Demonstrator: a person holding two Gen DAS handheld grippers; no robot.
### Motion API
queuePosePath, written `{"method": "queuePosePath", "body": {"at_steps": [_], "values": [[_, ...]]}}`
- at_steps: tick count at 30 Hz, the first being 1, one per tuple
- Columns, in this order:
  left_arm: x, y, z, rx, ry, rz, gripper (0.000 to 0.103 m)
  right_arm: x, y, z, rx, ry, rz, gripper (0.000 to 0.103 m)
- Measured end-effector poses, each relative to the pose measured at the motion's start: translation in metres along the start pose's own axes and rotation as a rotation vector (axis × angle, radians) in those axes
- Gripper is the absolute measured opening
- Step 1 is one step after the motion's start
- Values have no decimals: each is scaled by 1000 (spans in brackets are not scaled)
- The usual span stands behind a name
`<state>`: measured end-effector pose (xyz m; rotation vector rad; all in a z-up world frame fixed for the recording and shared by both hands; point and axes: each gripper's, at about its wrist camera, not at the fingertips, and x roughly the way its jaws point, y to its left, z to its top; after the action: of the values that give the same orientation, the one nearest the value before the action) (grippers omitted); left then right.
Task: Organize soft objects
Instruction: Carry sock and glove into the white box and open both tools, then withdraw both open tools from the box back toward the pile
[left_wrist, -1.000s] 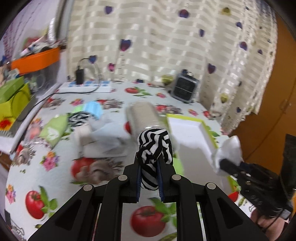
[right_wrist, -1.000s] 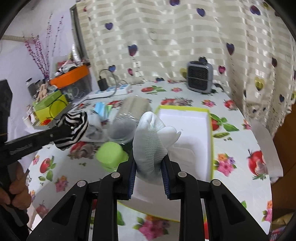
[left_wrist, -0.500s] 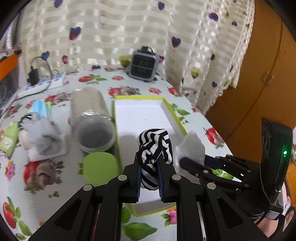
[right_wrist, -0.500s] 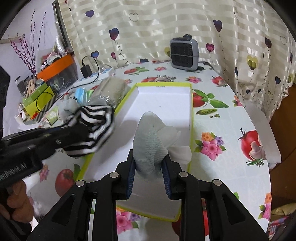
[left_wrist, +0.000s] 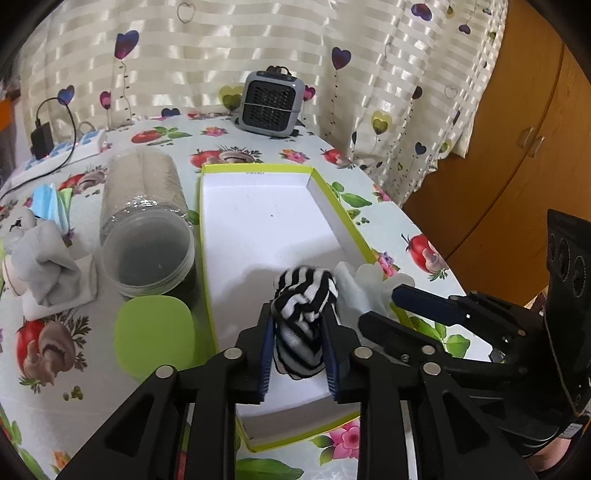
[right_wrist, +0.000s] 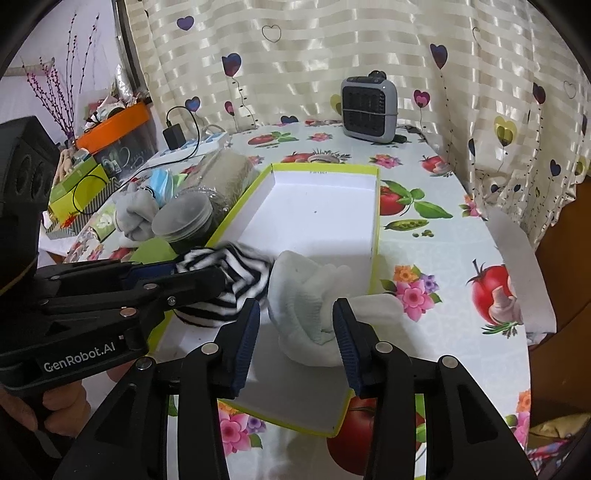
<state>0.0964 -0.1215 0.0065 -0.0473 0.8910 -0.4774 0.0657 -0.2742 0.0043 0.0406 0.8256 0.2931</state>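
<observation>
A white box with a lime rim (left_wrist: 258, 221) (right_wrist: 325, 206) lies on the fruit-print tablecloth. My left gripper (left_wrist: 299, 325) (right_wrist: 207, 273) is shut on a black-and-white striped sock (left_wrist: 303, 306) (right_wrist: 229, 284) low over the box's near end. My right gripper (right_wrist: 295, 332) (left_wrist: 380, 299) is open, its jaws standing wide apart on either side of a white rolled sock (right_wrist: 310, 306) (left_wrist: 354, 288) that rests in the box beside the striped one.
A clear jar (left_wrist: 144, 221) lies on its side left of the box, its green lid (left_wrist: 153, 336) in front. A grey sock (left_wrist: 44, 258), a blue mask (left_wrist: 50, 203), a power strip (left_wrist: 62, 155) and a grey heater (left_wrist: 271, 105) stand around.
Both grippers came down into the near end of the box. The right gripper opened and let go of the white sock. The left gripper still holds the striped sock.
</observation>
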Motion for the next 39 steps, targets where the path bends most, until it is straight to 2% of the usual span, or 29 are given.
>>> {"method": "queuePosePath", "body": {"at_steps": [10, 23, 32, 39], "values": [[-14, 1, -3, 0, -20, -2, 28, -18, 2, -4, -1, -18, -11, 42], [-65, 0, -28, -17, -83, 46, 28, -53, 17, -11, -19, -63, -11, 42], [-99, 22, -47, -87, -128, 106, 28, -65, 42, -18, -60, -71, 20, 42], [-110, 48, -57, -141, -140, 149, 28, -59, 61, -13, -102, -62, 65, 42]]}}
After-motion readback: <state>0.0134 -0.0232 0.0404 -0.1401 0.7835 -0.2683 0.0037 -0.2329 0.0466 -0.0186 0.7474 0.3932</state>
